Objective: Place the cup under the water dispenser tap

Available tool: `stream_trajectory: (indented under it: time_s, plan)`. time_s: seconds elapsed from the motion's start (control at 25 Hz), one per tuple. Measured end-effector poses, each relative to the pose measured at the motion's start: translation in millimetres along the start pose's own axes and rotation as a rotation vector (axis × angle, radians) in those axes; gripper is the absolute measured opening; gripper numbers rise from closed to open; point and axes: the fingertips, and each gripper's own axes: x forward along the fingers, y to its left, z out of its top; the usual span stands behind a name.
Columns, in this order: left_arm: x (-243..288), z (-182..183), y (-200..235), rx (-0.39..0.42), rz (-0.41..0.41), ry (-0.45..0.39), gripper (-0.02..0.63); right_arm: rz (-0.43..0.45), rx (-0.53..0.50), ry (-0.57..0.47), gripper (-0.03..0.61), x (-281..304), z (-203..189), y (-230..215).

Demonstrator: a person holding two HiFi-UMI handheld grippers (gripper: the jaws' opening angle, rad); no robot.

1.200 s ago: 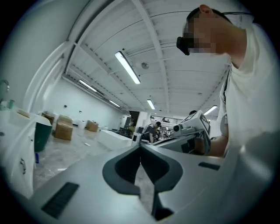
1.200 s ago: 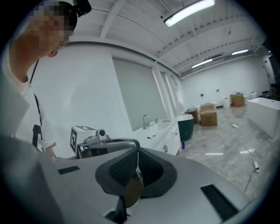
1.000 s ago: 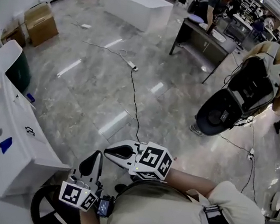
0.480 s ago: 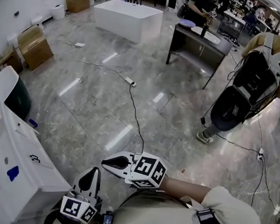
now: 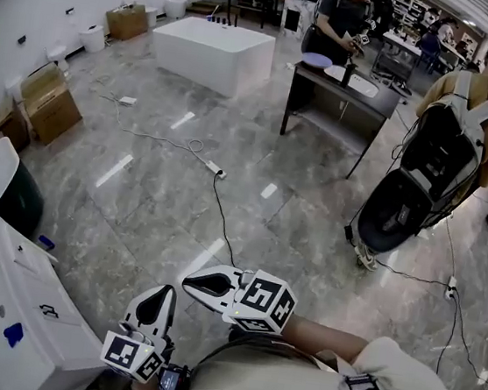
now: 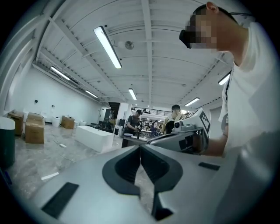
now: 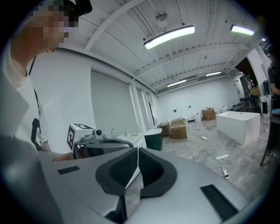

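The left hand-held gripper (image 5: 163,289) is low in the head view, close to the person's body and pointing out over the grey marble floor (image 5: 138,194). In the left gripper view its jaws are pressed together with nothing between them (image 6: 140,149). The right hand-held gripper (image 5: 186,281) sits just beside it, a little further out, with its marker cube (image 5: 266,303) nearest the forearm. Its jaws also meet at the tips and hold nothing (image 7: 137,151).

No view shows the cup. A white cabinet (image 5: 31,314) with a small blue mark on its front stands at the lower left, near the left hand-held gripper. A dark green bin (image 5: 18,199) with a raised white lid stands at its far end. In the right gripper view a small curved tap (image 7: 114,131) rises from this cabinet, just beside the bin (image 7: 154,141).

A black cable (image 5: 223,218) runs across the floor to a power strip (image 5: 215,171). Well beyond it are a white block (image 5: 213,49), cardboard boxes (image 5: 52,104) and a dark desk (image 5: 345,92) carrying a blue plate (image 5: 316,60). A person with a backpack (image 5: 460,128) stands at the right.
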Motion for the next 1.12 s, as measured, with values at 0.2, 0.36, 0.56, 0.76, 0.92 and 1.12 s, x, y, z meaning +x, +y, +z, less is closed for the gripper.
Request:
stream_trajectory:
  time_s: [0.2,0.36,0.56,0.76,0.92,1.12]
  plan:
    - [26.9,1.4,-1.0,0.004,0.002,0.019,0.058,-0.023,0.028,-0.015,0.029,-24.9,-6.7,-26.6]
    - [33.8,-1.0,-4.4,0.025,0.022,0.064,0.058,-0.016,0.068,-0.037,0.029,-43.1,-11.4,-34.1]
    - [57.7,2.7,32.6,0.087,0.018,0.112,0.058,-0.019,0.082,-0.078,0.029,-34.5,-4.7,-69.7]
    - [21.2,9.4,99.2,0.071,0.132,0.101,0.058,0.032,0.098,-0.014,0.029,21.7,-13.8,-70.4]
    - [5.4,0.5,137.1,0.061,0.178,0.129,0.058,0.061,0.102,0.033,0.029,57.3,-13.6,-76.5]
    - [2.5,-0.2,177.9,0.036,0.155,0.156,0.058,0.09,0.093,0.074,0.029,108.8,-4.8,-93.9]
